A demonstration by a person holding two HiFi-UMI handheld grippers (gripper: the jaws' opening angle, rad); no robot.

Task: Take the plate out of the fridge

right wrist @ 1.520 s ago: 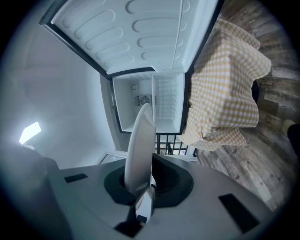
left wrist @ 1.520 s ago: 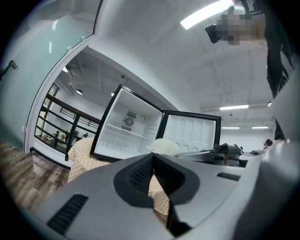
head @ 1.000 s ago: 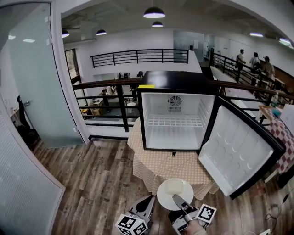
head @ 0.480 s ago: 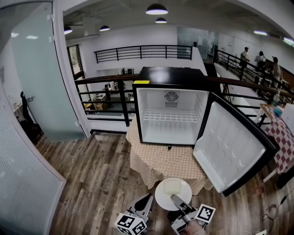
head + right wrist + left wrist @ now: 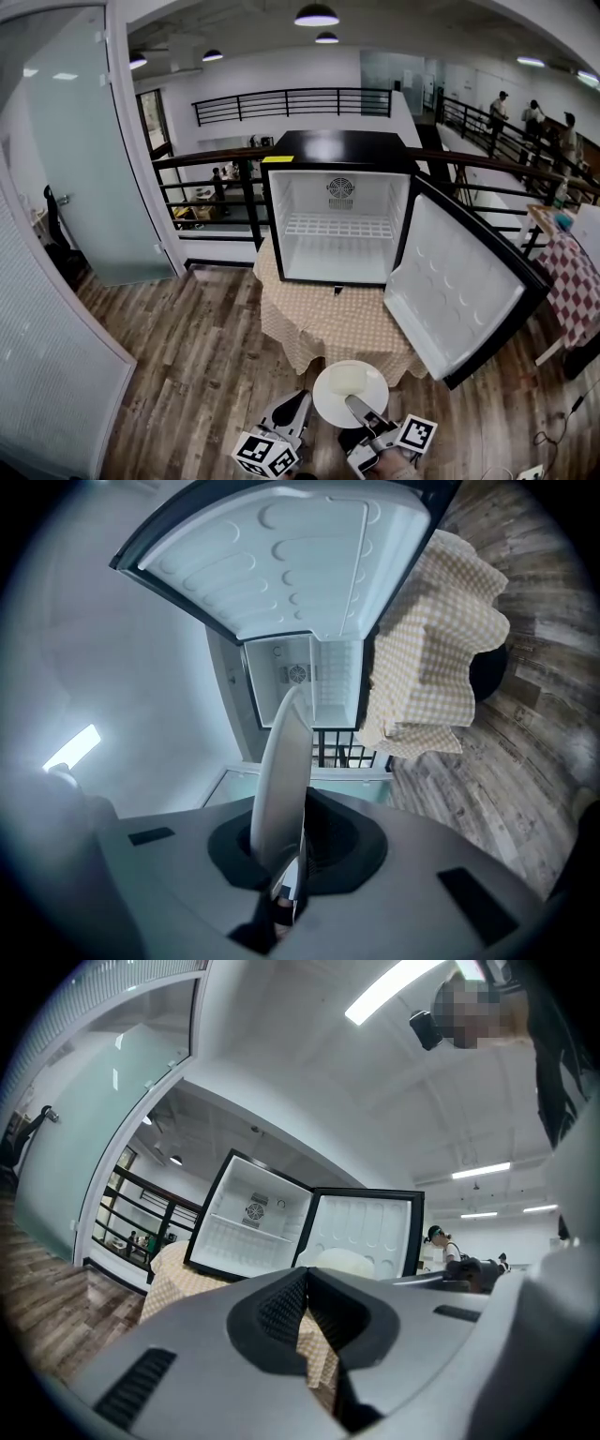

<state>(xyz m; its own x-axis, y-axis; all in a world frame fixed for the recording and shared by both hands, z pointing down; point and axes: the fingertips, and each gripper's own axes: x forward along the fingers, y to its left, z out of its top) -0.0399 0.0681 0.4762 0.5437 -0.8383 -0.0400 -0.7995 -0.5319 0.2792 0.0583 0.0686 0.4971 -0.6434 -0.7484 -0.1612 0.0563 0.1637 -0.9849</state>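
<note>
The plate [image 5: 328,409], rim pinched in the right gripper [image 5: 354,406], had drawn further back from the open, bare fridge [image 5: 342,150], so removal looked complete; the left gripper [image 5: 298,405] had its jaws pressed together, apparently on nothing.

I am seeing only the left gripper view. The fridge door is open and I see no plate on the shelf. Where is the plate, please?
Observer: The right gripper view shows it. The right tool is shut on the rim of the white plate, outside the fridge.
Operator: Is anything lying on the plate?
Observer: Yes. The head view shows a pale square piece on it; I cannot tell what it is.
Operator: And where is the plate held?
Observer: In the head view it is at the near edge of the checked tablecloth, beside the left tool.
</note>
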